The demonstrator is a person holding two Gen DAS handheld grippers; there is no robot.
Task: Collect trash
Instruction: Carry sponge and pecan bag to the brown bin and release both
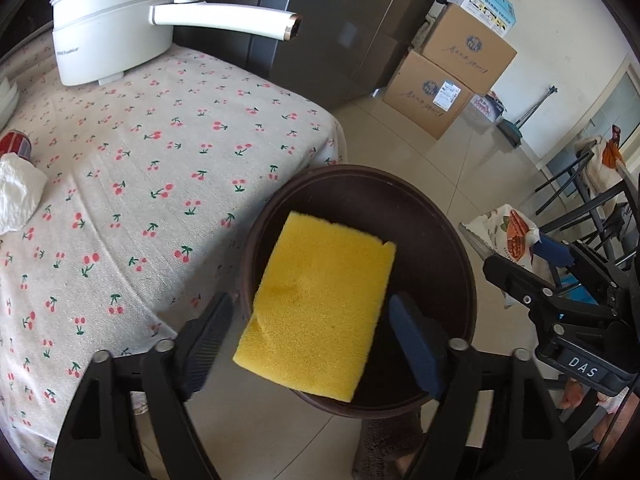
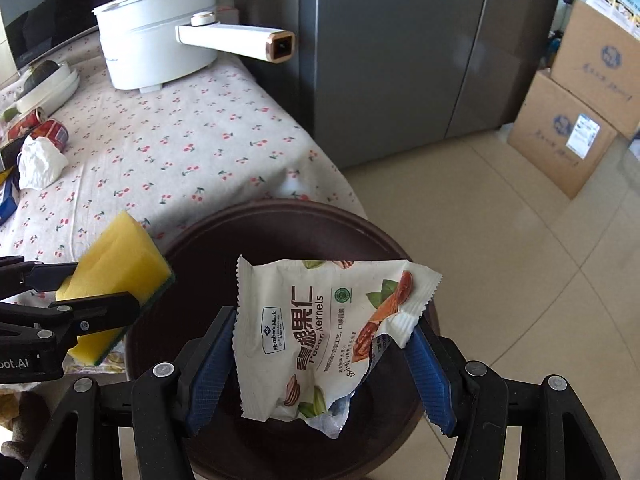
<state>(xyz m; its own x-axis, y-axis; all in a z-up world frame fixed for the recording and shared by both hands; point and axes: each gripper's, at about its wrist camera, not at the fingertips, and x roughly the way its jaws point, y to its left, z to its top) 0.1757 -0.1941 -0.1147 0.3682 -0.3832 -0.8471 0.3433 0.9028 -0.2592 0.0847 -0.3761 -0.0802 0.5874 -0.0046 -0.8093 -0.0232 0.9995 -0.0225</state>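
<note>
We see the right gripper (image 2: pixel 320 344), jaws clenched on a white crinkled foil snack packet (image 2: pixel 320 336) reading "Member's Mark", "Pecan Kernels", poised over the round dark-brown bin (image 2: pixel 280 224) beside the table (image 2: pixel 160 152); the left gripper (image 1: pixel 308 332) likewise grasps a yellow rectangular sponge (image 1: pixel 320 300) above it.

Both grippers held out side by side, each closed on something.

The left gripper (image 1: pixel 308 336) has its two dark pads clamped against opposite edges of a flat item, jaws fairly wide. The right gripper (image 2: pixel 320 364) sits just beside it, blue pads likewise pressed on either side of its load.
</note>
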